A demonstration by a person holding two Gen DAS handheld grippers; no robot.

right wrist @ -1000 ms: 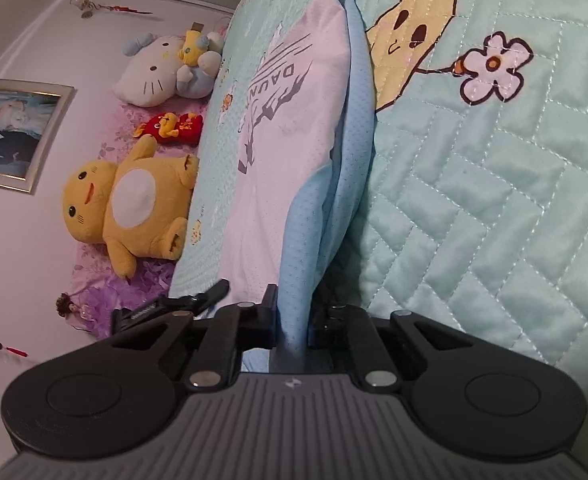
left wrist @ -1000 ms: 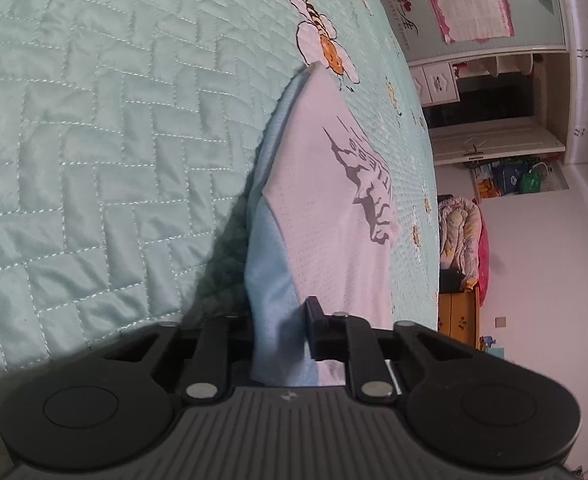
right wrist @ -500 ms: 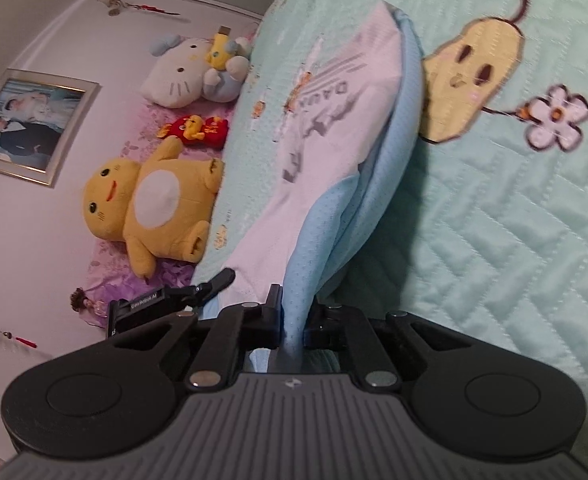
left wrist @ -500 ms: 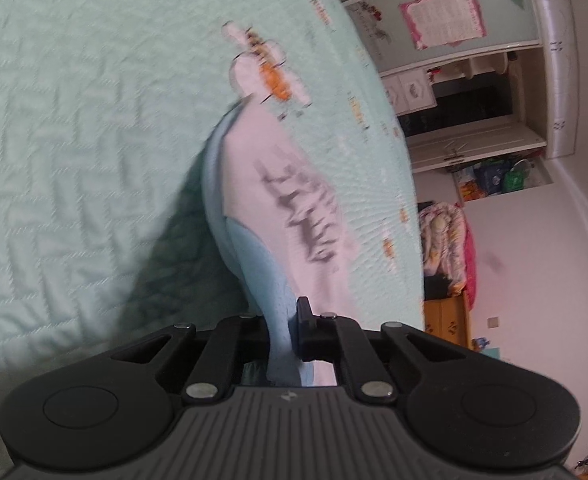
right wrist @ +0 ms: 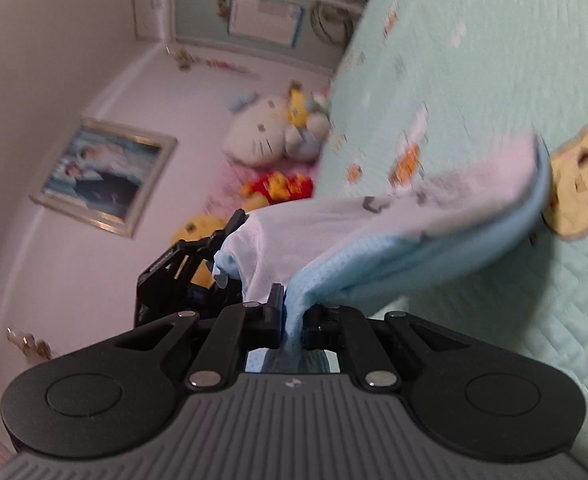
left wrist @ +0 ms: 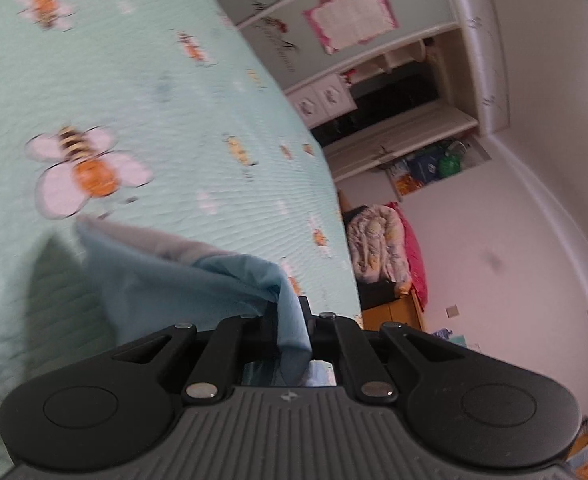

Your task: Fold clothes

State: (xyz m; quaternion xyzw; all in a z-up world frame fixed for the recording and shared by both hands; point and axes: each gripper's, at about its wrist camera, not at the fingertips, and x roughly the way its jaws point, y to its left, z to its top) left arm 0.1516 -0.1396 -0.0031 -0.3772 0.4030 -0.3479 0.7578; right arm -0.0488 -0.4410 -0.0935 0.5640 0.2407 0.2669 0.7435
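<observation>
A white and light-blue shirt (right wrist: 394, 236) with a grey print hangs lifted over a mint quilted bed (right wrist: 474, 80). My right gripper (right wrist: 291, 322) is shut on its blue near edge. My left gripper (left wrist: 291, 320) is shut on another blue corner of the same shirt (left wrist: 181, 280), which sags to the left of it. In the right wrist view the left gripper (right wrist: 213, 258) shows at the left, pinching the white and blue cloth. The shirt's far end still touches the quilt. Both views are blurred.
The quilt (left wrist: 113, 80) carries bee and cartoon prints. Plush toys (right wrist: 269, 136) lie by the wall past the bed's edge, under a framed picture (right wrist: 101, 176). Cabinets (left wrist: 394, 112) and a pile of bedding (left wrist: 382, 248) stand beyond the bed's other side.
Both grippers have risen and tipped back, lifting the shirt's near end off the quilt. The cloth now folds over and sags between them, and the print has left the left wrist view.
</observation>
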